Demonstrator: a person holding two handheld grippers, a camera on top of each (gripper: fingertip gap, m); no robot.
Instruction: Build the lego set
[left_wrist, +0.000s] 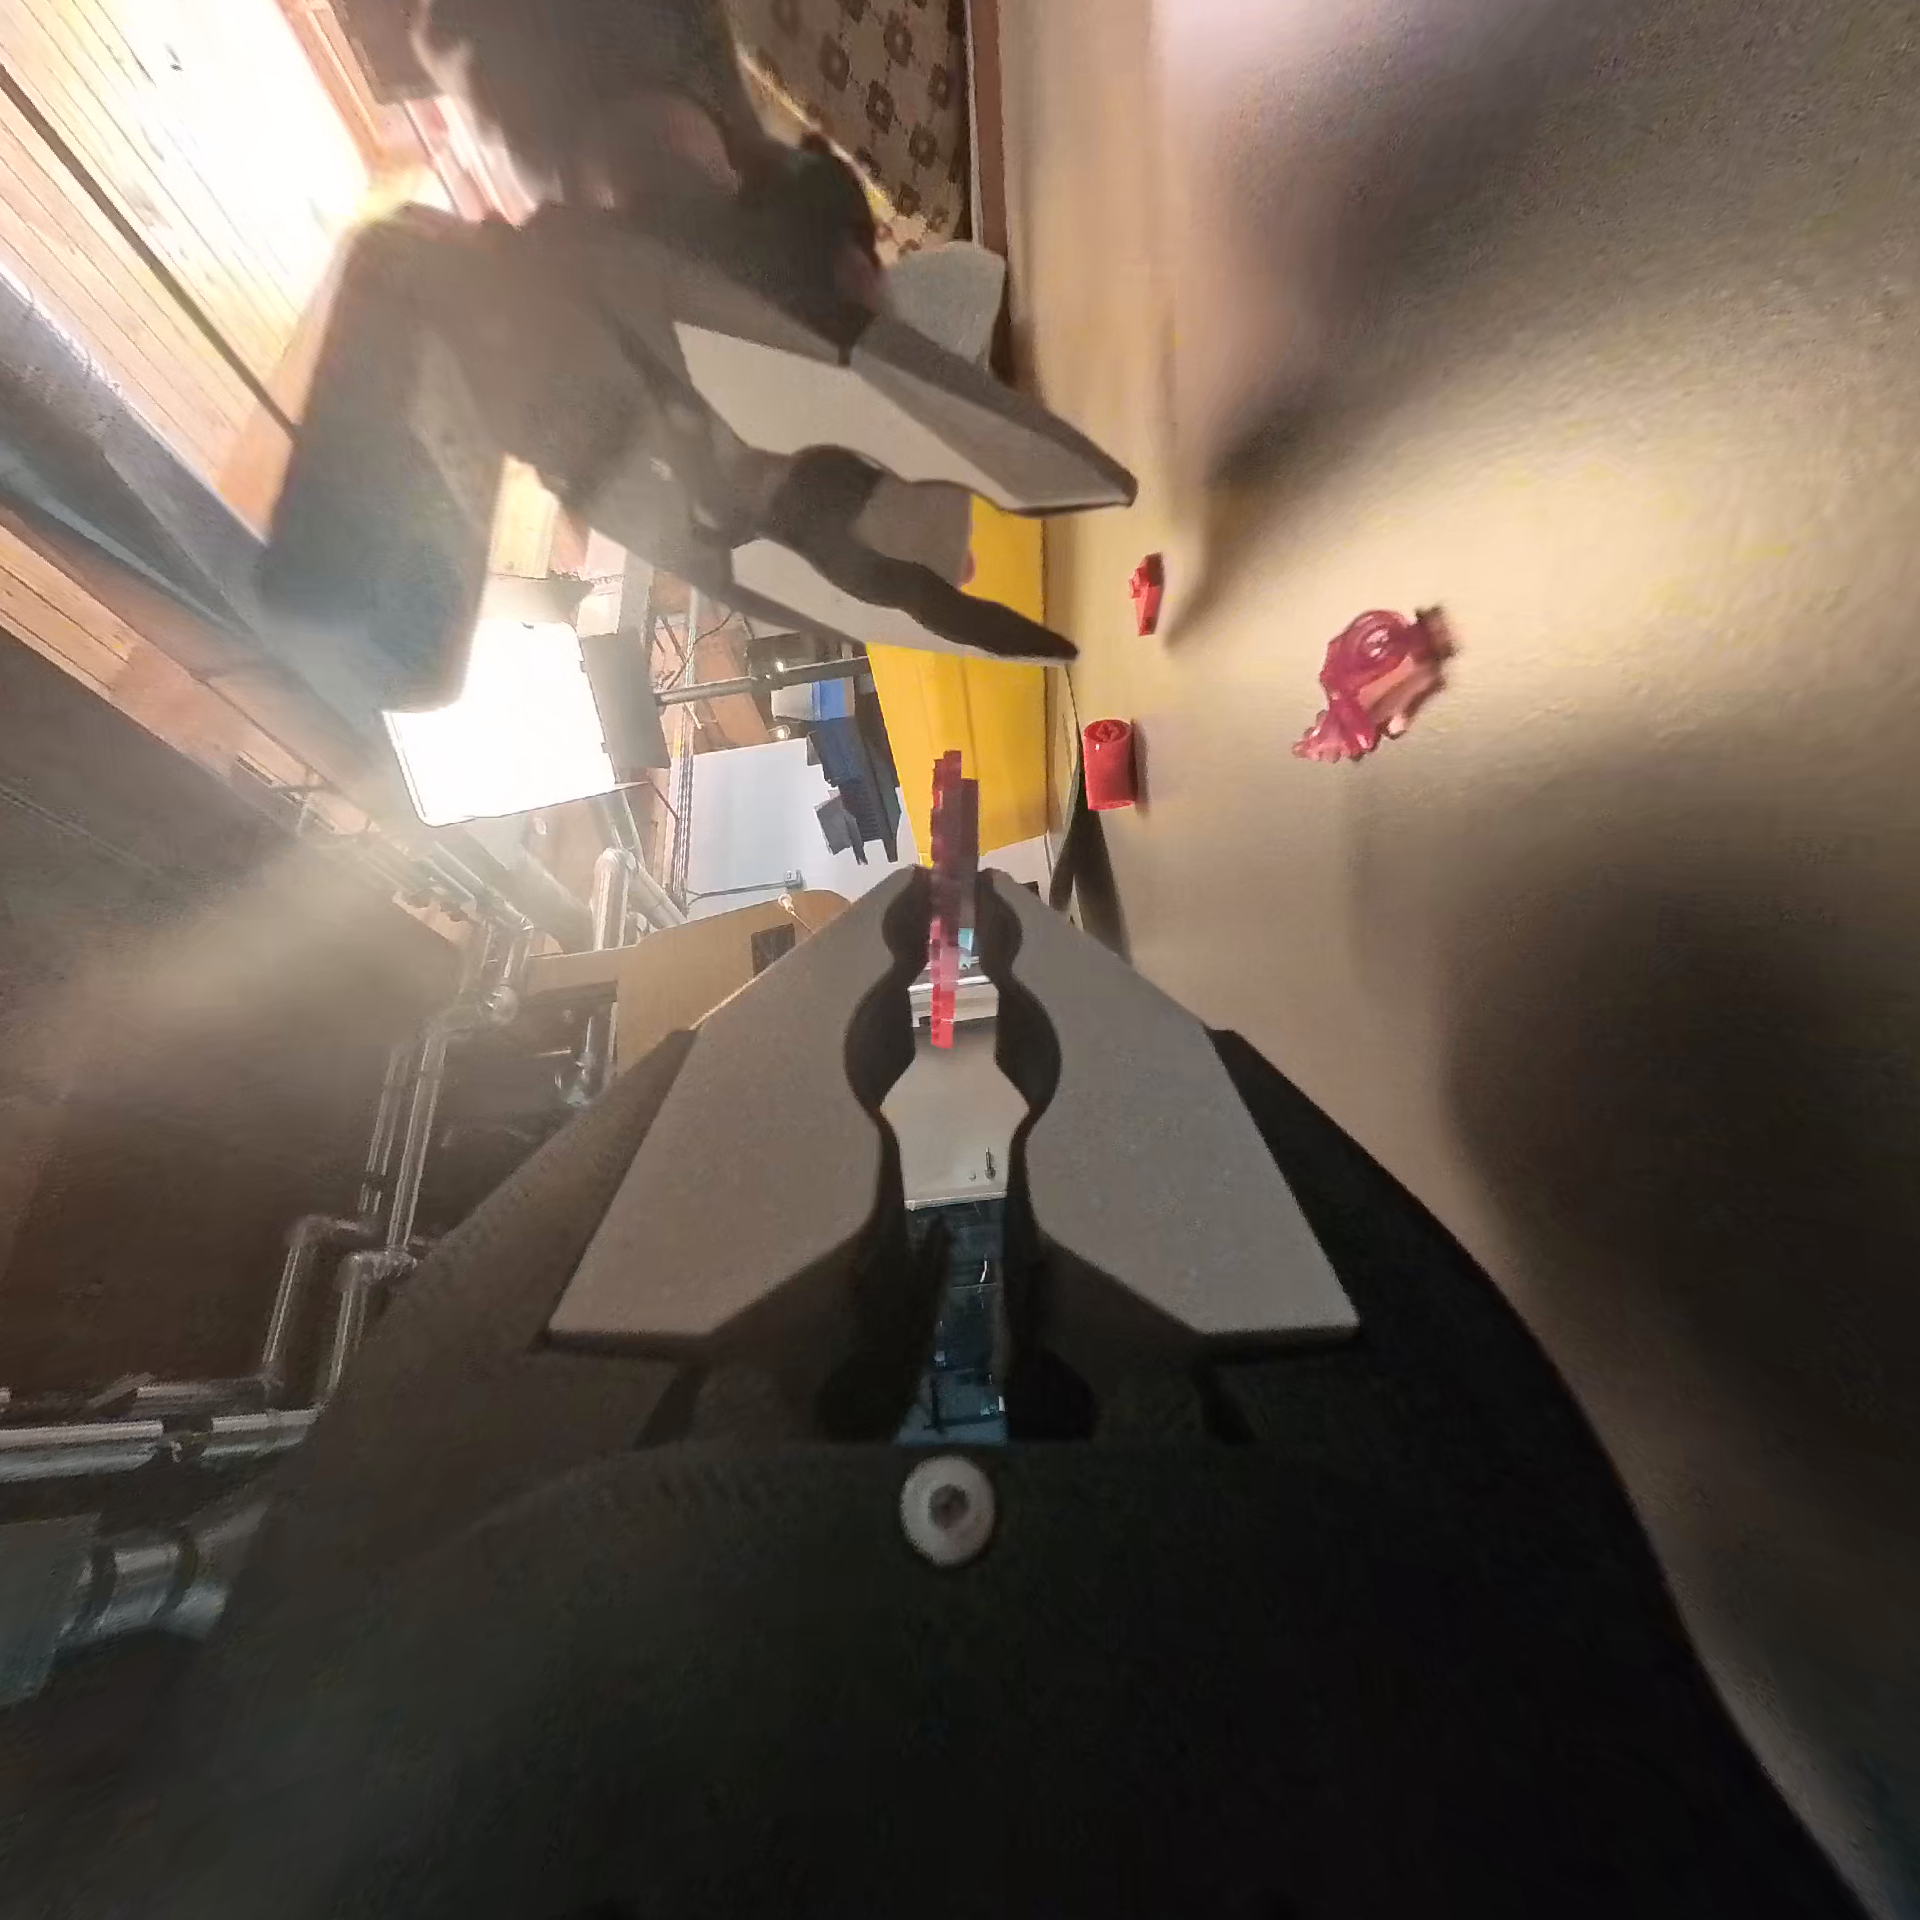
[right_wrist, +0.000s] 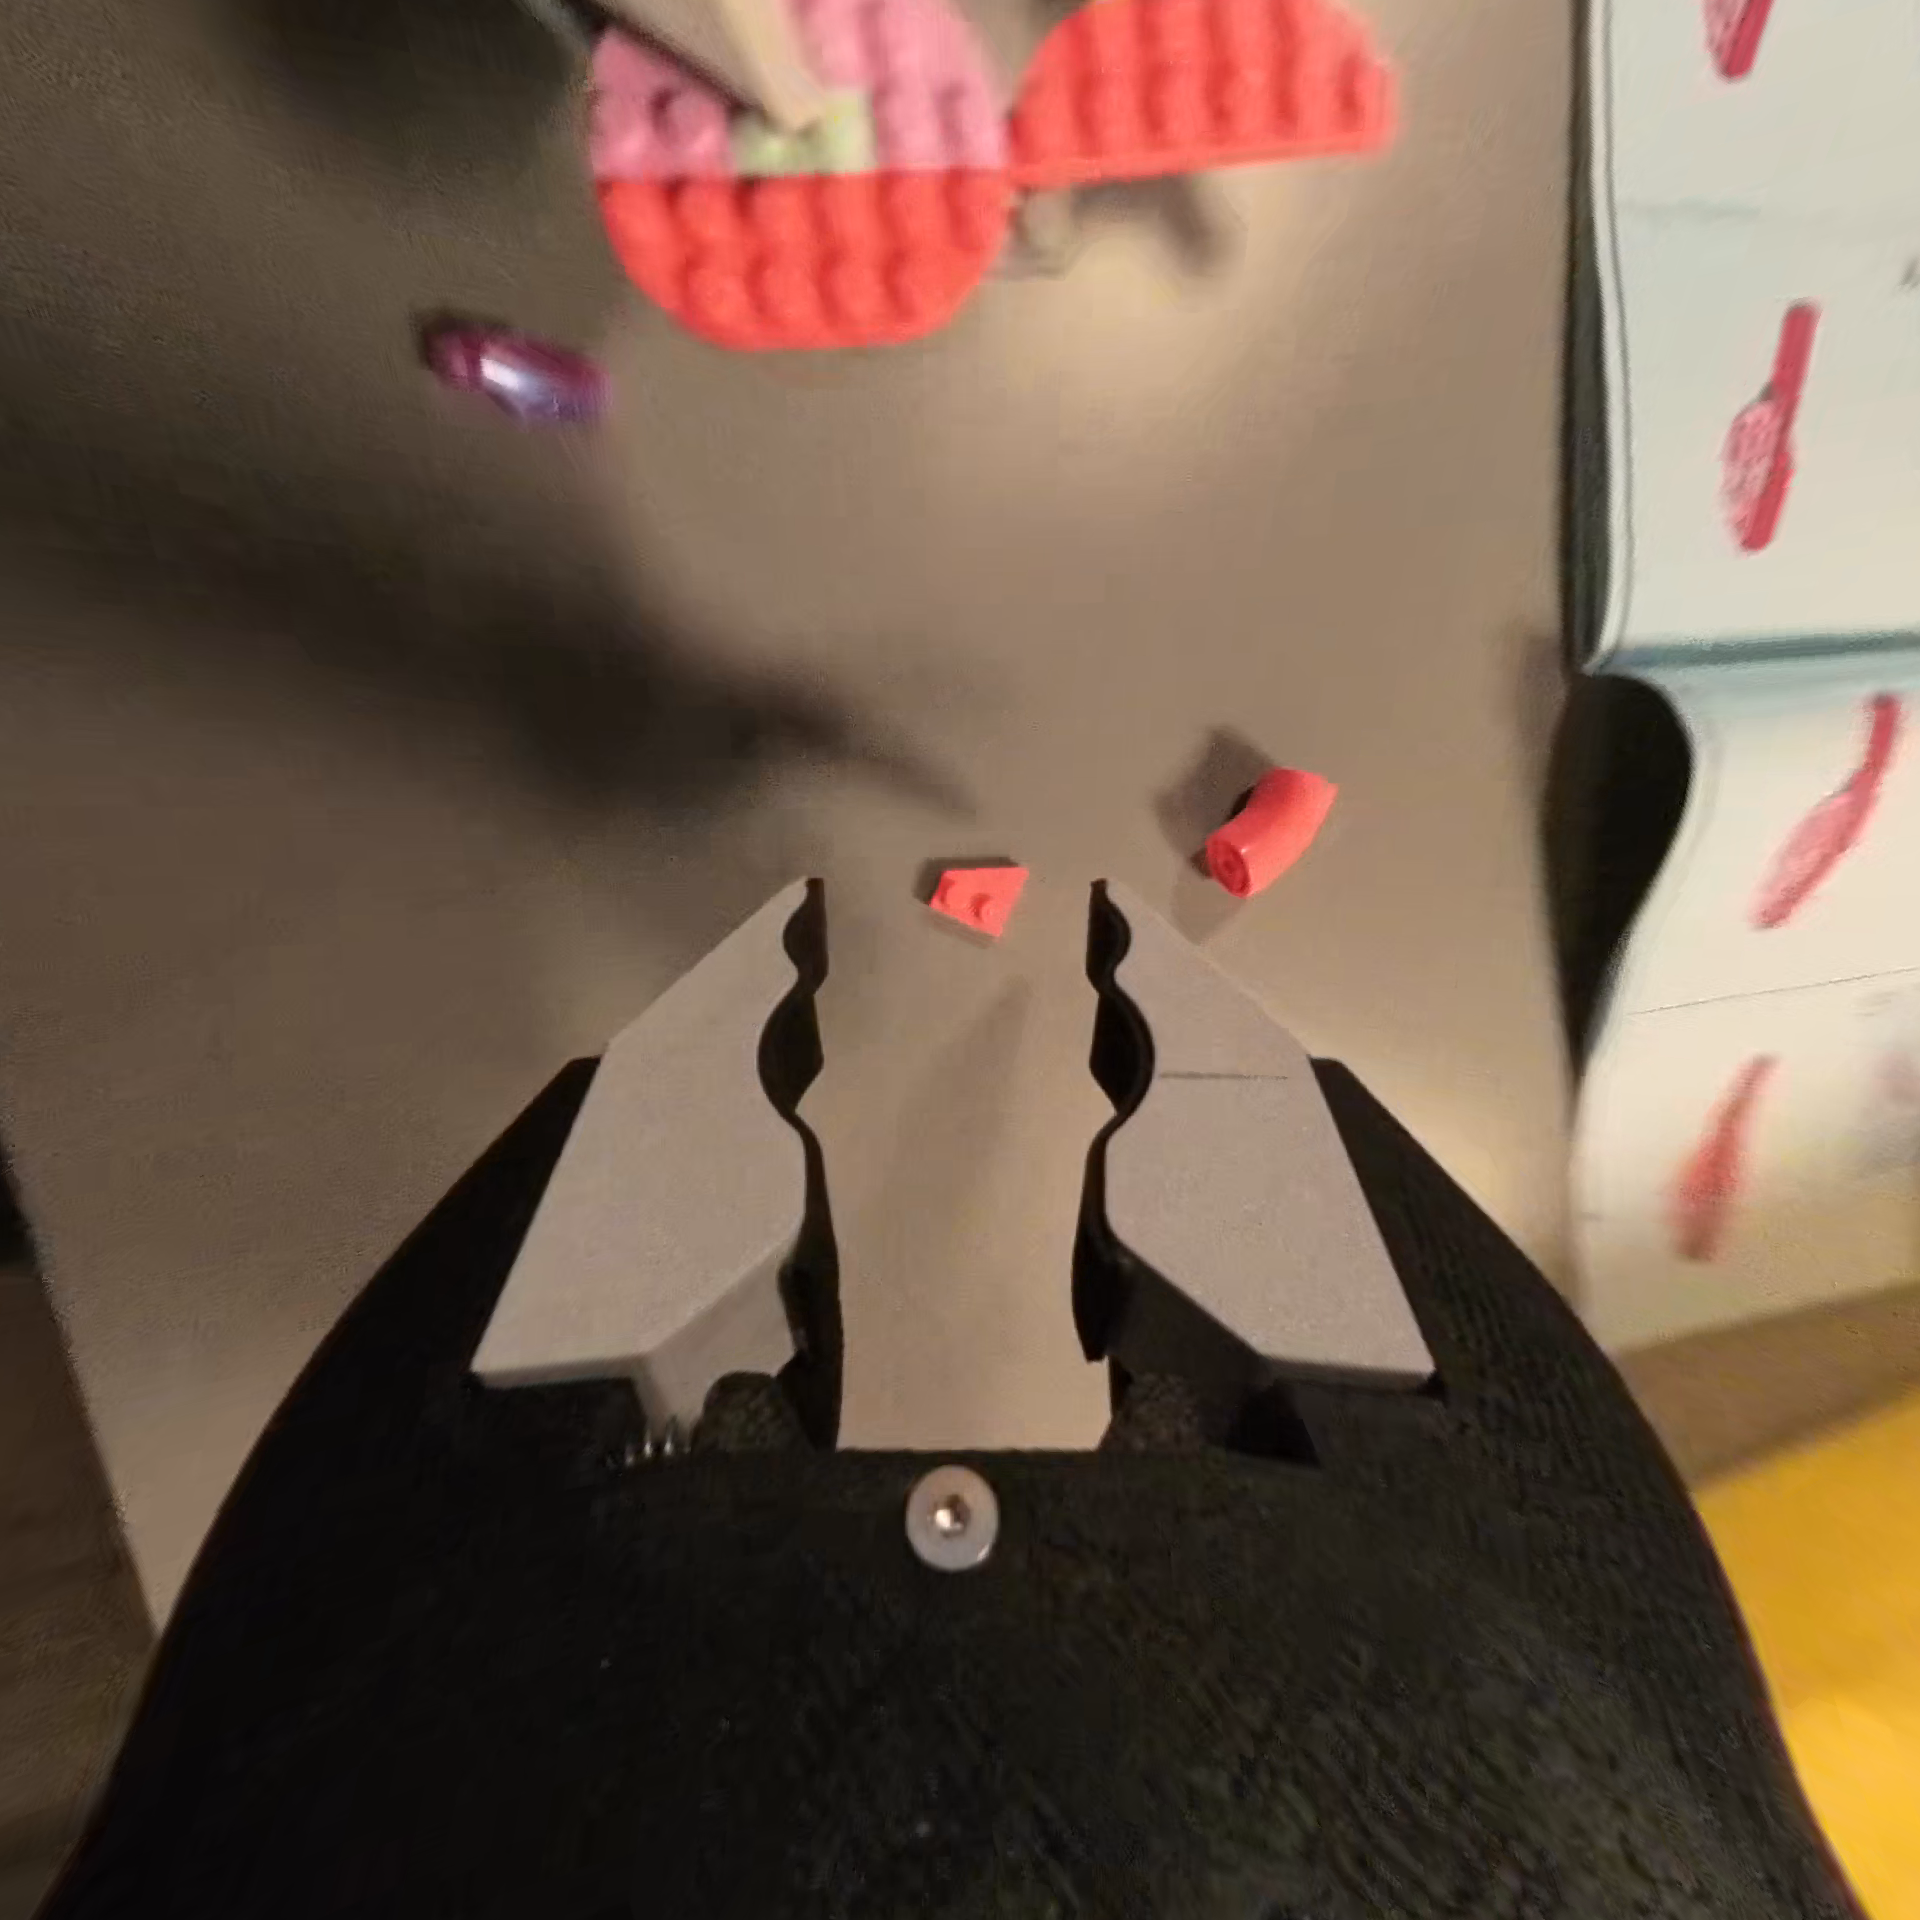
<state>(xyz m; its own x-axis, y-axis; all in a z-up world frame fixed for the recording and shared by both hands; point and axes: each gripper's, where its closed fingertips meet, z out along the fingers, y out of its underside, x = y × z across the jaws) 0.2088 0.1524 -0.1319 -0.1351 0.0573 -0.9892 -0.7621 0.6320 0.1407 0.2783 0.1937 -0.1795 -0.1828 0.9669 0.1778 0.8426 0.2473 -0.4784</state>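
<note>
Red studded plate assembly (left_wrist: 951, 883) edge-on, pinched in left fingers (left_wrist: 948, 894), right fingers (right_wrist: 954, 894) apart over small red wedge (right_wrist: 979, 897), background blurred

Left gripper (left_wrist: 951, 883): rolled on its side relative to the table, fingers nearly together, pads pressing a thin red plate assembly (left_wrist: 951, 831) held edge-on. Right gripper (right_wrist: 954, 896): pointed down at the table, fingers spread wide apart, nothing between the pads.

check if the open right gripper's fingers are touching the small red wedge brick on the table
Apart. The right wrist view shows the small red wedge brick lying just beyond the right gripper, with bare tan table visible between it and each fingertip.
</note>
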